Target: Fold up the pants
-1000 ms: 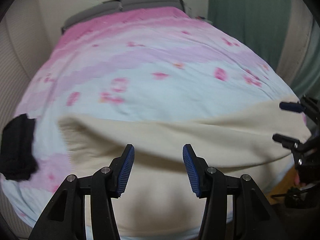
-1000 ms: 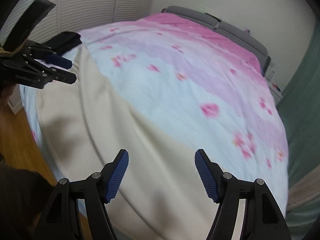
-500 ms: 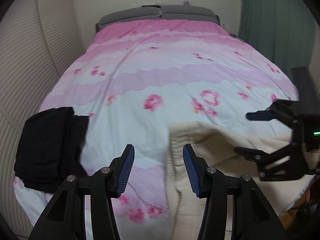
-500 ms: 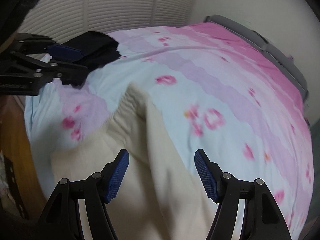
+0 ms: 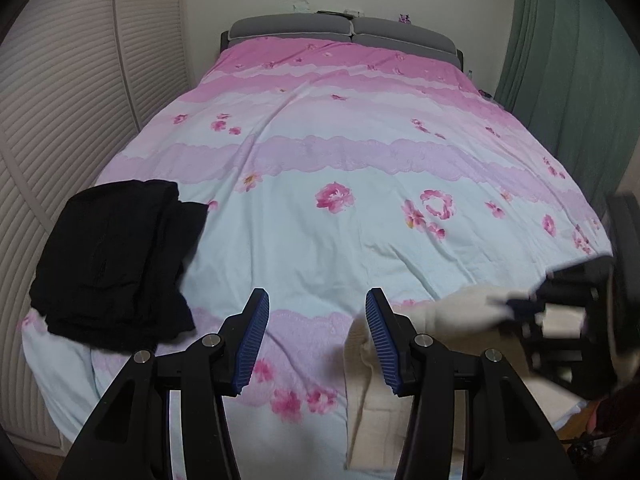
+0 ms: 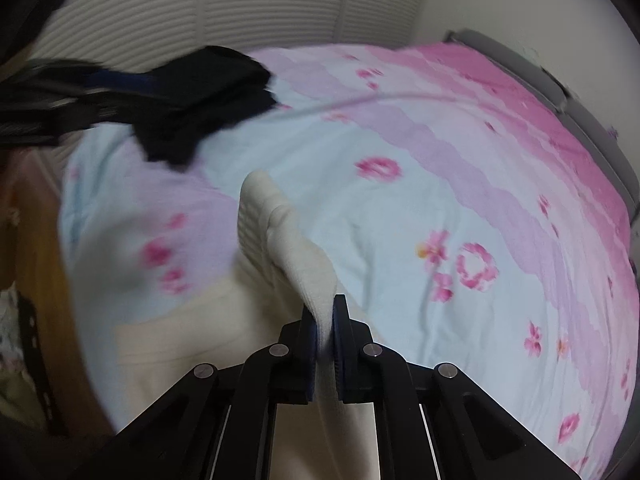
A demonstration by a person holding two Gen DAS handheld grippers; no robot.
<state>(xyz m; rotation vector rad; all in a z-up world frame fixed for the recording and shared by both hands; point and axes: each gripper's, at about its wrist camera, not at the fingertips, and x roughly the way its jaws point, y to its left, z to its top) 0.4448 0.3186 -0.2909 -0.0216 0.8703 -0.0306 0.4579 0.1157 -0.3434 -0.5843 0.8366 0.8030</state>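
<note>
My right tongs (image 6: 325, 334) pinch the cream pants' (image 6: 280, 240) raised edge at the bed's (image 5: 360, 152) near edge. My left tongs (image 5: 316, 336) gape empty beside them; black clothes (image 5: 116, 256) lie left.

The wide bed with its pink and pale-blue flowered cover (image 5: 340, 152) lies bare across its middle and far half up to the grey padded headboard (image 5: 344, 28), open to any pass. A folded black garment (image 5: 116, 256) blocks the near left corner. The cream ribbed pants (image 6: 280, 236) take up the near right edge. Between them a clear strip of cover runs under the left gripper (image 5: 316, 338).
</note>
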